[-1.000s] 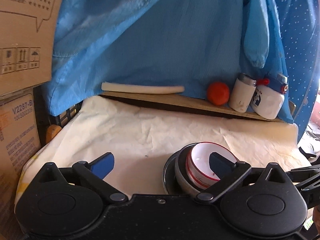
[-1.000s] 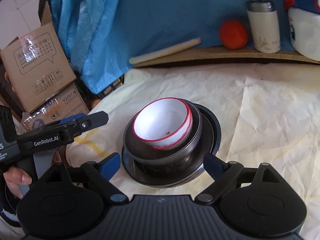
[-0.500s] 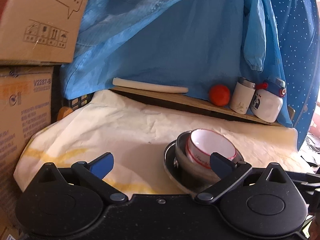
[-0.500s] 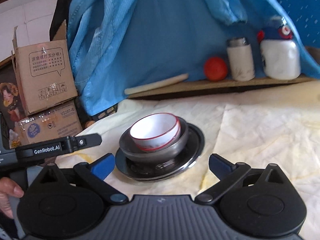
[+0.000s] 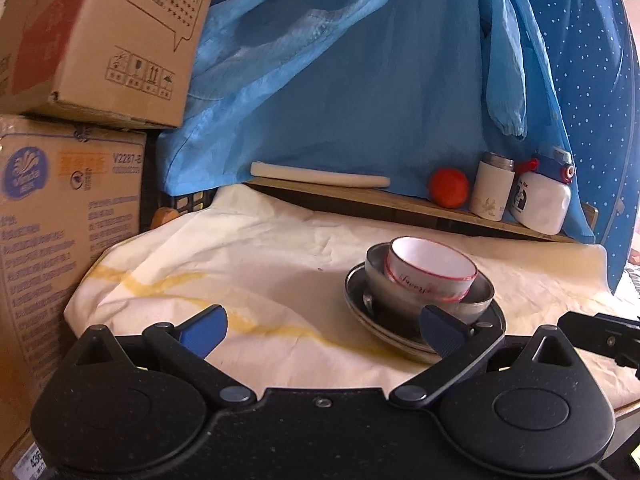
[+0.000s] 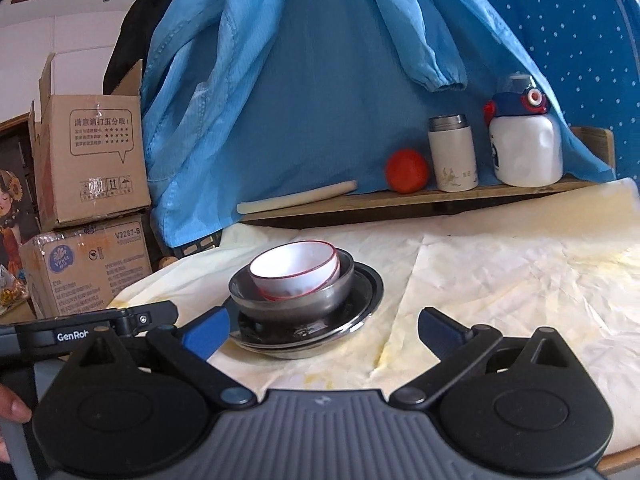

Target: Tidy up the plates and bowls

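- Both grippers hang low at the near edge of the table, and the stack sits out in front of them on the cream cloth [image 6: 500, 272].
- The stack, bottom to top: a steel plate [image 6: 362, 300], a steel bowl [image 6: 316, 300] nested on it, and a white red-rimmed bowl [image 6: 294, 270] leaning inside that (tilted, not seated flat).
- Left gripper [image 5: 322, 330]: blue fingers spread wide, nothing between them; the stack shows at about 1 o'clock, behind its right finger.
- Right gripper [image 6: 322, 330]: its jaws have just been opening to full width and nothing is between them; the stack is at 11 o'clock.
- My read: largest at the bottom, smallest on top, so the sorting looks all but done.
- Well behind at 1 o'clock, an orange ball [image 6: 407, 171], a flask [image 6: 453, 154] and a white bottle [image 6: 524, 148] line the wooden ledge.
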Motion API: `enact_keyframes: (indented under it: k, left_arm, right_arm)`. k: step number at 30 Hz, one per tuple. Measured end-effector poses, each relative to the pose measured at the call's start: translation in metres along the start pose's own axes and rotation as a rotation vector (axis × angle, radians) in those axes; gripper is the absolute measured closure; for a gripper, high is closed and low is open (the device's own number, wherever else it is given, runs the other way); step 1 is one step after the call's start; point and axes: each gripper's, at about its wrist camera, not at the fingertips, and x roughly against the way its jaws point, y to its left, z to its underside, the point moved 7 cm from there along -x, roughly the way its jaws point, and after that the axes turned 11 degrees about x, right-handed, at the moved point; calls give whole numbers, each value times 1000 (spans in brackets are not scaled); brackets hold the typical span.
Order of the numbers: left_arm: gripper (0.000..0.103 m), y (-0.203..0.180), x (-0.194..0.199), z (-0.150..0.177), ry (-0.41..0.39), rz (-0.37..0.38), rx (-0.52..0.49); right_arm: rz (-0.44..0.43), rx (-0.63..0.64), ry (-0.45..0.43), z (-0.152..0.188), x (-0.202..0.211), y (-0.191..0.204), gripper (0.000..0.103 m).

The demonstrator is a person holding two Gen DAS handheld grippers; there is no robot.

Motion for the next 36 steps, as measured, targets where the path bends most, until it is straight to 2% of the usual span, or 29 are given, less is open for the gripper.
enact_keyframes:
  k: [12,21,36]
  left_arm:
    - [1,-3,1,19,1,-6,20]
    - [1,-5,7,32,-30,-19,5]
    - [1,-4,12,42,-46,-24,19]
  right_arm:
    - [69,28,-25,12,8,-2,0]
    - [145,60,-82,19,17,-1,0]
    - [179,49,-108,32,20,-3,0]
